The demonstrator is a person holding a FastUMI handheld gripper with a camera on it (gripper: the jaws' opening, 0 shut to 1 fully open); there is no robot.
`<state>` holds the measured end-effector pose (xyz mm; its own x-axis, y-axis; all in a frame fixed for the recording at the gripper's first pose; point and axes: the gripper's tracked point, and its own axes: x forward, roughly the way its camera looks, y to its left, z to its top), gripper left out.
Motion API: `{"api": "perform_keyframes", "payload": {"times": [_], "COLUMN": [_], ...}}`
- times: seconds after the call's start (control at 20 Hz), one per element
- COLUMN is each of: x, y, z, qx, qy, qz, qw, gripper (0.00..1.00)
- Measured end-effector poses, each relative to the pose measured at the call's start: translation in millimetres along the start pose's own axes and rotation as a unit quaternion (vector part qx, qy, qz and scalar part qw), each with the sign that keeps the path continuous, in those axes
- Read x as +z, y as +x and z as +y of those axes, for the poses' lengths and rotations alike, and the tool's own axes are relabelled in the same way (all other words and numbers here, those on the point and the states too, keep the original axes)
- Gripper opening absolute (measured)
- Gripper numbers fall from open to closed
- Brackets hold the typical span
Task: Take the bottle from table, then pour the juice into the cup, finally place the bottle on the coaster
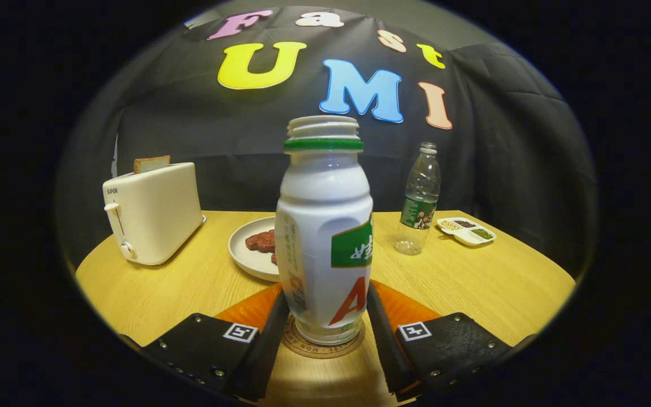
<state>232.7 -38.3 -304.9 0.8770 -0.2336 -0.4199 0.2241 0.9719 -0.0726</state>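
Bottle (324, 237) stands upright on the coaster (322, 346) between the fingers of the gripper (323, 316), which look pressed to its lower sides; likely light, smooth rigid plastic, uncapped, so grip low and keep it level.

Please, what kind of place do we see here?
Probably a staged kitchen-table booth for recording. A toaster, a plate of food and a clear water bottle stand on the wooden table. The tongs flank the white bottle on its coaster.
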Motion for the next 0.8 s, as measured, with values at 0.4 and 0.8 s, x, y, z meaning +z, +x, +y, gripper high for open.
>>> {"api": "perform_keyframes", "payload": {"times": [0.4,0.8], "x": [4.2,51.7], "y": [-7.0,-59.1], "z": [-1.4,-1.6], "qx": [0.003,0.033], "qy": [-0.015,0.005], "qz": [-0.009,-0.062], "qw": [1.0,0.998], "gripper": [0.97,0.97]}}
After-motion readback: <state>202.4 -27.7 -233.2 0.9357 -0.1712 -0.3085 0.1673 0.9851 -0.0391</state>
